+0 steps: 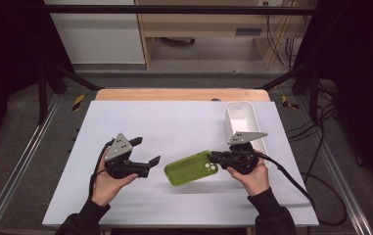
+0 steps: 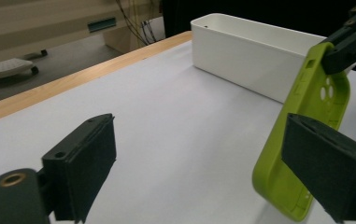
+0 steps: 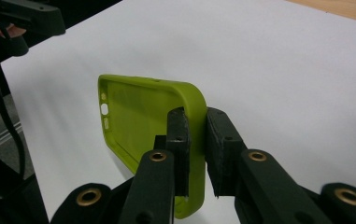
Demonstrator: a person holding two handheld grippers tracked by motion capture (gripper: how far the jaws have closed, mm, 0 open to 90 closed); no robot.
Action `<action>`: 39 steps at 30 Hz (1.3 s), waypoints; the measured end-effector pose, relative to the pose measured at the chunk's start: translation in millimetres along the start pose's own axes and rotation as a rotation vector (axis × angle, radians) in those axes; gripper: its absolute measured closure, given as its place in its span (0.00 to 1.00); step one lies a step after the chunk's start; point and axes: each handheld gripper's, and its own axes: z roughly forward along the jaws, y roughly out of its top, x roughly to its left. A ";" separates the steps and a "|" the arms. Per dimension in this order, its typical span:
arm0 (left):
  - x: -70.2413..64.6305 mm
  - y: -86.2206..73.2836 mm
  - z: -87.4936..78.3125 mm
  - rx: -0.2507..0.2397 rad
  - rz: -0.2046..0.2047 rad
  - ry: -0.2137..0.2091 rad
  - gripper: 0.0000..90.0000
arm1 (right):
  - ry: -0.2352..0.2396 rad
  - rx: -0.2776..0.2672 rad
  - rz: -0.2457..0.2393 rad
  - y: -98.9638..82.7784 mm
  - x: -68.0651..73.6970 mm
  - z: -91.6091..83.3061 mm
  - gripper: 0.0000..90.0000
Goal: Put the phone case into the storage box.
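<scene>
Your right tongs (image 1: 214, 155) were clamped on the camera-hole end wall of the green phone case (image 1: 190, 168), holding it tilted above the white table (image 1: 174, 122), just beside the white bin (image 1: 243, 117). Your left tongs (image 1: 147, 152) stood wide open with nothing between the 2 pads, a little apart from the case's free end.

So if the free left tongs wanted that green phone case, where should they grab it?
Probably the thin side wall at the free end of the green phone case, coming in from the left. The right tongs already pinch the wall at the camera-hole end and hold the case off the table, so its other end juts toward the open left tongs. One pad inside the shell, one outside, suits so narrow a rim.
</scene>
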 end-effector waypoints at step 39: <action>46.2 -55.2 -27.6 0.017 -0.128 0.096 0.04 | -0.233 0.025 -0.271 38.9 10.7 -39.9 0.90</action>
